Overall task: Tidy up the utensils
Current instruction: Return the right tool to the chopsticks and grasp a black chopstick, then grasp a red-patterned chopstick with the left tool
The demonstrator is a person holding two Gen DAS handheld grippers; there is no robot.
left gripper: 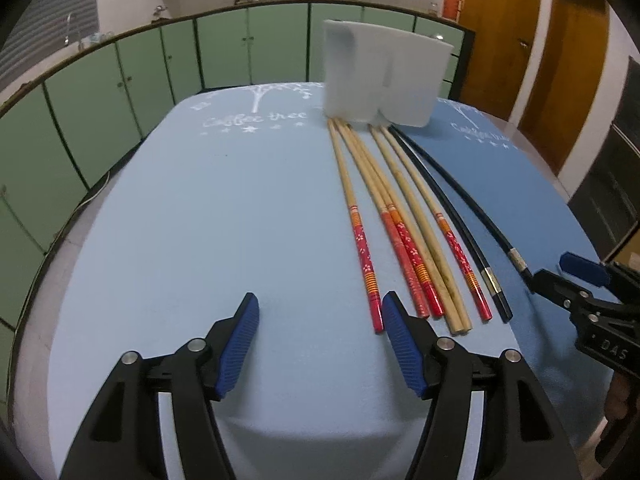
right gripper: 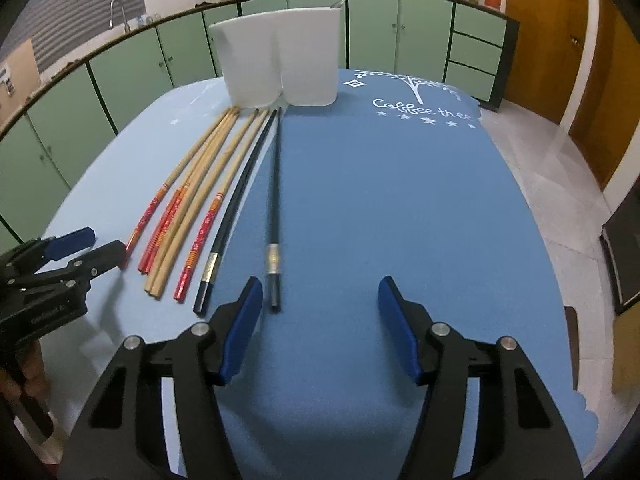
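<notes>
Both tools gape wide, holding nothing: left tool [left gripper: 320,320], right tool [right gripper: 320,304]. Chopsticks [left gripper: 400,216] lie side by side on the tabletop [left gripper: 200,200], tips at the white holder [left gripper: 380,76]. Right tool sits just beside a black chopstick [right gripper: 275,216].

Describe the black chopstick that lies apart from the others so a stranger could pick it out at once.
Start at the white holder at the far end of the table, where a row of chopsticks fans toward you. Go to the row's right edge, onto the darker blue mat. The lone black chopstick lies straight there, silver band near its end, clear of the curved black chopstick.
</notes>
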